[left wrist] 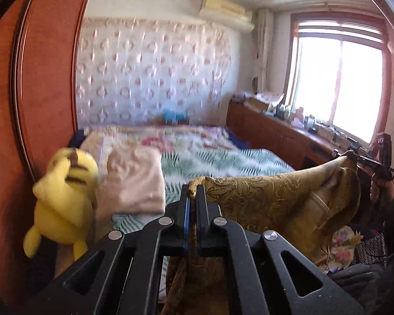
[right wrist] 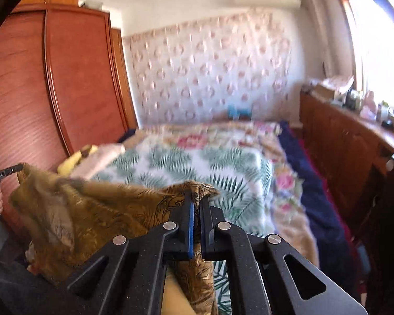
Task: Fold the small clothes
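Note:
A gold patterned garment (left wrist: 270, 197) hangs stretched in the air between my two grippers, above the near end of the bed. My left gripper (left wrist: 193, 191) is shut on one corner of it. My right gripper (right wrist: 196, 197) is shut on the other corner of the garment (right wrist: 92, 210). In the left wrist view the right gripper (left wrist: 365, 160) shows at the far right, holding the cloth's far end. In the right wrist view the left gripper (right wrist: 15, 169) shows at the far left edge. The cloth sags between them.
The bed (right wrist: 197, 162) has a leaf-and-flower patterned cover. A folded pink cloth (left wrist: 134, 181) and a yellow plush toy (left wrist: 65, 199) lie at its left side, by a tall wooden wardrobe (left wrist: 39, 78). A wooden cabinet (right wrist: 341, 147) with clutter runs under the window on the right.

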A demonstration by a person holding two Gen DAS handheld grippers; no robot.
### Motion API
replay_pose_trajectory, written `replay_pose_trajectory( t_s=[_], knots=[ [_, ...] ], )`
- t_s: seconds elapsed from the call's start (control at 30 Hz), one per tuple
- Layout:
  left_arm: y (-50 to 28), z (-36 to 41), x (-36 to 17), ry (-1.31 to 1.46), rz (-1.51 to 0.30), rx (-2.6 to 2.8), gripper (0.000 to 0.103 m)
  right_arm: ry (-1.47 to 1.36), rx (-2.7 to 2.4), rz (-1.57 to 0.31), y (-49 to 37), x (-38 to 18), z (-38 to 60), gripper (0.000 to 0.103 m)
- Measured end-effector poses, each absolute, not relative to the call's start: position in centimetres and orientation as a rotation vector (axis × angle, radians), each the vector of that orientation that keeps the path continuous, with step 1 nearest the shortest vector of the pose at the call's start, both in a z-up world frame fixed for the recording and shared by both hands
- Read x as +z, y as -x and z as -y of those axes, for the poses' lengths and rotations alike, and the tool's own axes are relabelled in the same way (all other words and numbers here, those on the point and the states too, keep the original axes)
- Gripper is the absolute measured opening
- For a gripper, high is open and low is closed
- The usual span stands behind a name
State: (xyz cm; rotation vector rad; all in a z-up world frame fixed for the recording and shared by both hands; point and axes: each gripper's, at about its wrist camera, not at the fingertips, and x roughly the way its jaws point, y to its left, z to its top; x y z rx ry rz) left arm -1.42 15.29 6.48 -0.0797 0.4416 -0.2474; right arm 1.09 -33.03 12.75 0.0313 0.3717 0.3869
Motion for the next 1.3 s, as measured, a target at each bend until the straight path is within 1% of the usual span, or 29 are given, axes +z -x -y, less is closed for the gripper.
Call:
replay_pose_trajectory(
  t_s=[0.4,0.53,0.63,0.73,0.83,0.93,1.0,1.03,1.1,1.2,1.23,1.27,1.3],
  knots=[
    [2.9,-14.5,13.6,0.054,-0.215,-0.228,0.004,0.092,0.346,-0.143,6.5,20.6,32.5,0.002],
    [2.6,-14.5,15.8,0.030,-0.153,-0.214,0.004,0.122,0.335,-0.087,7.3,22.6,32.1,0.002],
    [0.9,-14.6,17.3,0.019,-0.128,-0.199,0.004,0.158,0.320,-0.042,7.1,24.4,31.4,0.002],
    [-1.8,-14.6,18.5,-0.001,-0.094,-0.151,0.004,0.184,0.298,-0.018,5.2,25.9,30.1,0.002],
    [-6.6,-15.1,18.2,-0.002,-0.125,-0.118,0.004,0.213,0.261,-0.032,0.8,26.5,28.7,0.002],
    [-11.4,-15.7,15.6,0.011,-0.188,-0.080,0.004,0.242,0.233,-0.094,-5.8,24.9,25.7,0.002],
    [-15.3,-16.0,12.4,0.001,-0.236,-0.073,0.004,0.220,0.225,-0.147,-9.7,23.9,23.7,0.003],
    [-16.8,-15.8,10.9,-0.009,-0.260,-0.071,0.007,0.200,0.211,-0.187,-12.0,22.4,23.1,0.003],
    [-20.3,-16.1,7.0,-0.030,-0.337,-0.030,0.022,0.184,0.175,-0.293,-16.7,18.7,21.7,0.003],
    [-22.6,-16.7,2.9,-0.011,-0.440,-0.040,0.033,0.219,0.112,-0.469,-22.6,12.8,19.7,0.011],
    [-22.7,-16.5,2.2,-0.003,-0.462,-0.049,0.037,0.228,0.117,-0.504,-23.6,11.2,19.2,0.012],
    [-22.7,-16.7,1.1,0.013,-0.485,-0.081,0.045,0.235,0.127,-0.529,-24.1,9.6,18.7,0.013],
    [-22.4,-16.5,0.8,0.018,-0.494,-0.097,0.049,0.259,0.094,-0.541,-24.3,8.0,18.2,0.017]
  ],
)
